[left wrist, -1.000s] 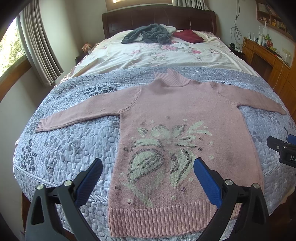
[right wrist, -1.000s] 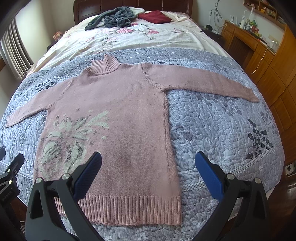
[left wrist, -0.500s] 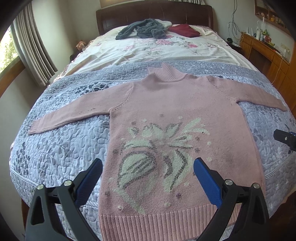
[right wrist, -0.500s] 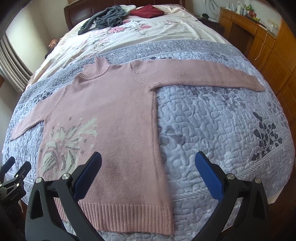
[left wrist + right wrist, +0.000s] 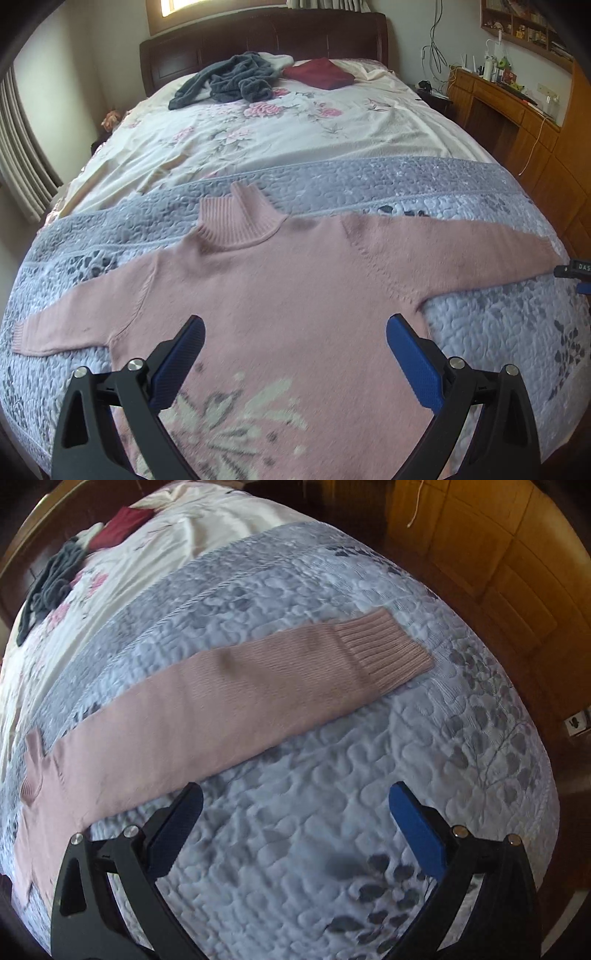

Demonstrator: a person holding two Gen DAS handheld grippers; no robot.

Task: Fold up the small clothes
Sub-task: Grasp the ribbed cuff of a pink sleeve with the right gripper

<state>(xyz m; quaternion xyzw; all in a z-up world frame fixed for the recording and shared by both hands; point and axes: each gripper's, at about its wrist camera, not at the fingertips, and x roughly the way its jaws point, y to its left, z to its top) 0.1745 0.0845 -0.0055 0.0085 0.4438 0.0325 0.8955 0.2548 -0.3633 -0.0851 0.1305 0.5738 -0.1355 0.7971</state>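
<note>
Both tools on the move. Left tool (image 5: 295,354), jaws spread wide & empty, has pushed up from the hem, now hovering over the chest of the pink sweater (image 5: 295,295), which lies flat across the foot end of the bed (image 5: 480,177) on the grey quilt. Right tool (image 5: 295,819), also spread, nothing held, has swung out toward the right sleeve (image 5: 229,701), cuff (image 5: 384,646) near the bed's right edge. Looks like sleeve fold-in comes first; no grab yet.
</note>
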